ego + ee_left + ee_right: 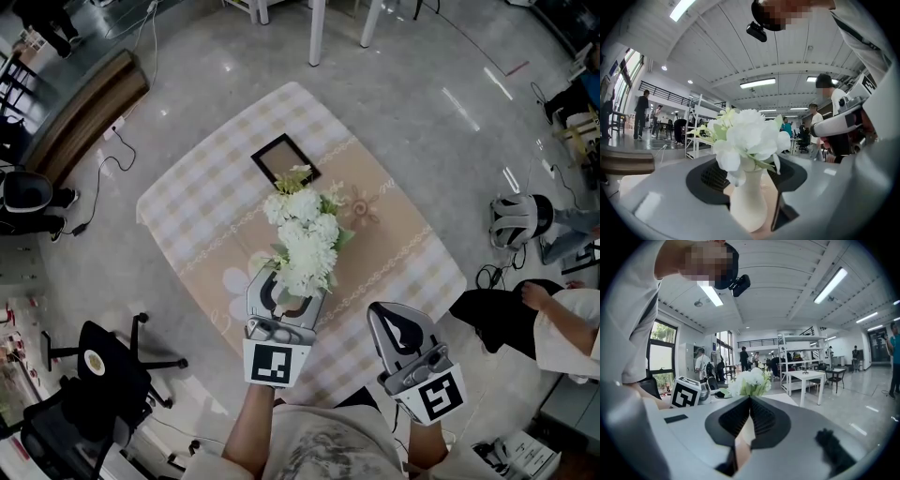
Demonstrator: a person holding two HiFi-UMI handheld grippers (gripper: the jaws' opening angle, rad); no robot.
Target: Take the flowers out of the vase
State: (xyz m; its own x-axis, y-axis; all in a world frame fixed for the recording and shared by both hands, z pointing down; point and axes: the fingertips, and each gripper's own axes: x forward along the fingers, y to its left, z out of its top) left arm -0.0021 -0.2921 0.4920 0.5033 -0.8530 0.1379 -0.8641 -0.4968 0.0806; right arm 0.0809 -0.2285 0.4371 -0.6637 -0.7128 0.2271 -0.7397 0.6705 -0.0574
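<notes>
Your left gripper (293, 298) is partly closed and clamped on the vase (747, 201): its belly sits between your fingers (708, 180), low in the gap, with a pad against each side. The vase stands upright on the table (187, 202). The flowers (747, 136) are in the vase, spreading above and just beyond your left fingertips.

Your right gripper (750, 401) has its jaws together at the tips, and they hold and touch nothing. The flowers lie well beyond those fingertips and a little to their left.

Count: one vase, one bunch of white flowers with blooms too crowded to number, and two grippers. One black picture frame (284, 159) lies flat on the table, past the flowers from your left fingers
</notes>
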